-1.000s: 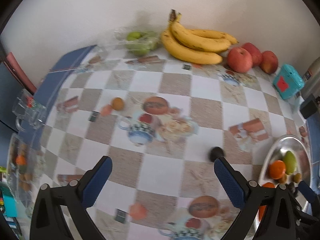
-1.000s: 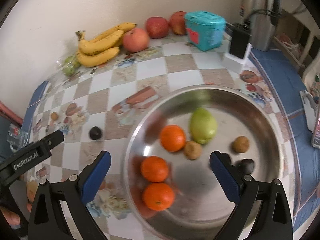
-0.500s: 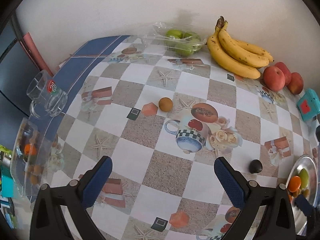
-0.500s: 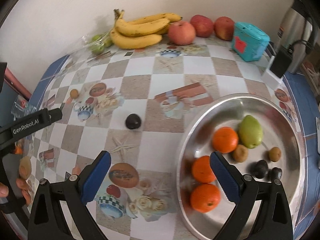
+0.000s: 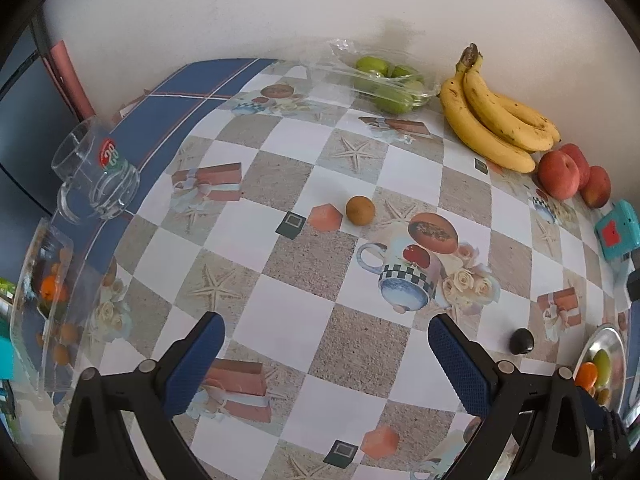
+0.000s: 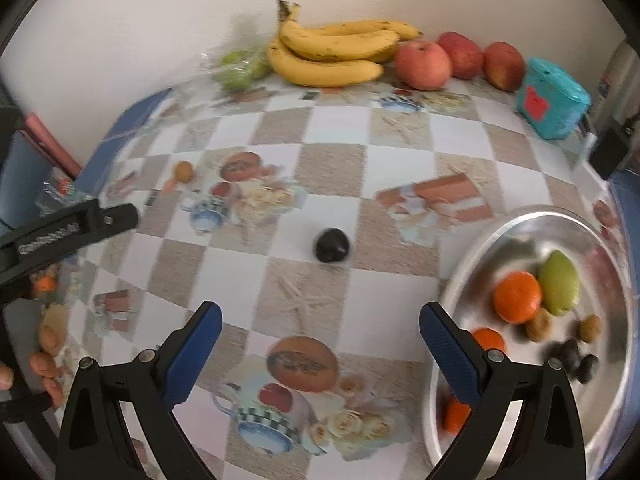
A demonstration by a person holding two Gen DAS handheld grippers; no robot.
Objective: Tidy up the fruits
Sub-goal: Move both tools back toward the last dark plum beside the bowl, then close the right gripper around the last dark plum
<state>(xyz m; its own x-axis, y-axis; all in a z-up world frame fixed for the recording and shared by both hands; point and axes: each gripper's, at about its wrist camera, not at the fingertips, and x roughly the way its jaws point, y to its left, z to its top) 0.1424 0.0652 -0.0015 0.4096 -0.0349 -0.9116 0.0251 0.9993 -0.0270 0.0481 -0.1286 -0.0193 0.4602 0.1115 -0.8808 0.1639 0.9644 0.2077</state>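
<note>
A dark plum (image 6: 331, 245) lies alone on the patterned tablecloth, ahead of my open right gripper (image 6: 320, 336) and left of the steel plate (image 6: 472, 248). That plate holds oranges (image 6: 516, 297), a green pear (image 6: 559, 282), small brown fruits and dark plums. My left gripper (image 5: 326, 344) is open and empty above the cloth; a small brown fruit (image 5: 360, 210) lies well ahead of it, and the plum (image 5: 521, 341) is off to its right. Bananas (image 5: 496, 120), red apples (image 5: 560, 170) and a clear pack of green fruits (image 5: 386, 82) line the back wall.
A glass mug (image 5: 96, 176) and a clear tray (image 5: 44, 300) with small fruits stand at the table's left edge. A teal box (image 6: 552, 98) and a steel kettle (image 6: 618, 76) sit at the back right. A person's fingers (image 6: 44, 364) hold the left gripper's handle.
Both grippers have swung left, away from the plate. The plate slid to the right edge of the right wrist view and the plum came toward its centre. Both stayed open.
</note>
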